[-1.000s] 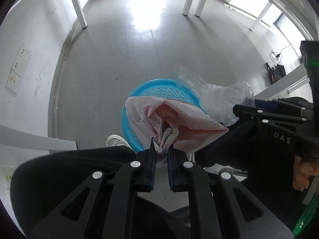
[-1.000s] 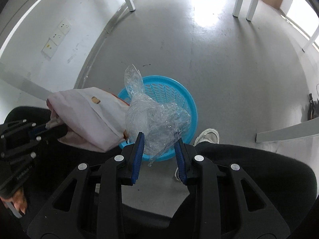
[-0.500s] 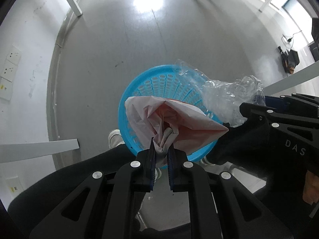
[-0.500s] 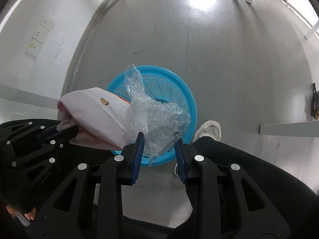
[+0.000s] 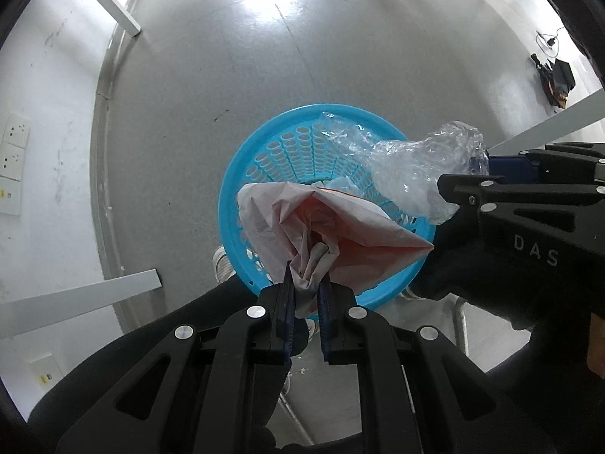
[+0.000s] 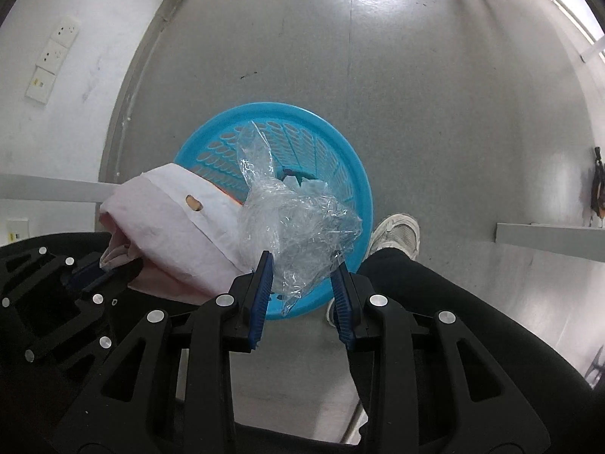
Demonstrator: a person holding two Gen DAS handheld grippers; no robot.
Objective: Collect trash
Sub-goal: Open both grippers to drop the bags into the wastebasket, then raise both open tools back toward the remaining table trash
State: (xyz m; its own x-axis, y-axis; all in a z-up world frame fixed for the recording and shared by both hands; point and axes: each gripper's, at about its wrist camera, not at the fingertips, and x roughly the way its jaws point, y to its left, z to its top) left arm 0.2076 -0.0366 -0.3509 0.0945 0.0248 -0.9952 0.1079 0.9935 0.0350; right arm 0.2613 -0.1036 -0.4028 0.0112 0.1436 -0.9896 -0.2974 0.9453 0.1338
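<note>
A round blue perforated basket (image 5: 264,159) (image 6: 351,174) stands on the grey floor below both grippers. My left gripper (image 5: 307,291) is shut on a crumpled pink paper bag (image 5: 340,234) (image 6: 166,234) and holds it over the basket's near rim. My right gripper (image 6: 302,283) (image 5: 487,174) holds crumpled clear plastic film (image 6: 295,227) (image 5: 416,166) over the basket; its blue pads stand fairly wide apart around the wad. Some pale scraps (image 6: 306,185) lie in the basket's bottom.
The person's white shoe (image 6: 397,232) and black trouser leg (image 6: 435,302) are beside the basket. White table legs (image 5: 109,3) stand on the floor. A wall with sockets (image 6: 53,60) is at left. A dark bag (image 5: 556,79) lies at far right.
Both grippers have moved forward and down over the basket, which now looks larger and more central. Both hold the same trash as before; the right pads look a little wider apart.
</note>
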